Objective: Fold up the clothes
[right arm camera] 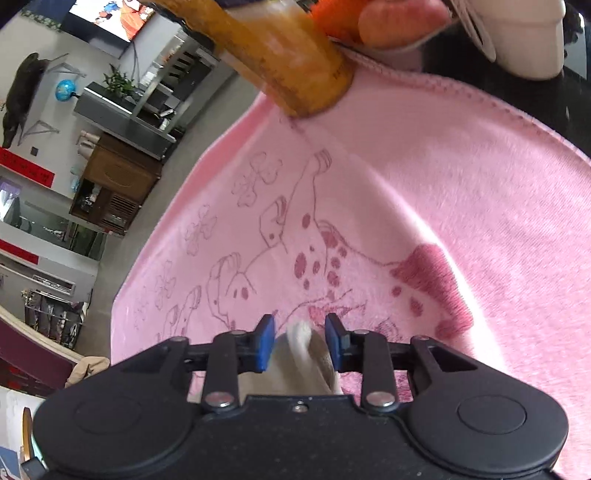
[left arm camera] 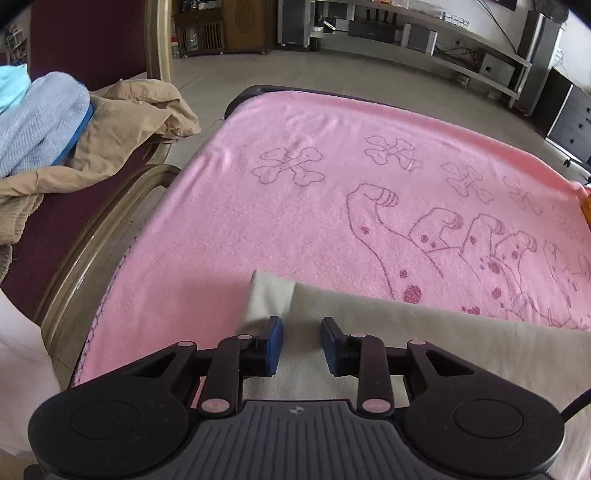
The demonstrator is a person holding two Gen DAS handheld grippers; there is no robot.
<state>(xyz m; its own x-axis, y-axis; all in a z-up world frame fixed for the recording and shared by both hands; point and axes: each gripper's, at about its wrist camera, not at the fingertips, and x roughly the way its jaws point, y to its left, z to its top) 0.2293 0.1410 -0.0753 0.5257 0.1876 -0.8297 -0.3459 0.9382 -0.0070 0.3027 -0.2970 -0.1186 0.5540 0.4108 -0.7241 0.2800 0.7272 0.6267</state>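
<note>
A beige cloth [left arm camera: 406, 332] lies along the near edge of the table, on a pink towel [left arm camera: 314, 221] printed with bones and spotted dogs. Its left corner is folded over. My left gripper [left arm camera: 301, 328] hovers open just above that corner, blue pads apart with nothing pinched between them. In the right wrist view, a bunched end of the beige cloth [right arm camera: 301, 350] fills the gap between the blue pads. My right gripper [right arm camera: 300, 332] is shut on it, above the pink towel [right arm camera: 443, 184].
A chair at the left holds a pile of clothes: a tan garment [left arm camera: 122, 129] and a light blue knit [left arm camera: 37, 118]. At the towel's far corner stand an amber jar [right arm camera: 295, 62], a bowl of orange fruit [right arm camera: 388, 22] and a white container [right arm camera: 524, 37]. Shelving lines the far wall.
</note>
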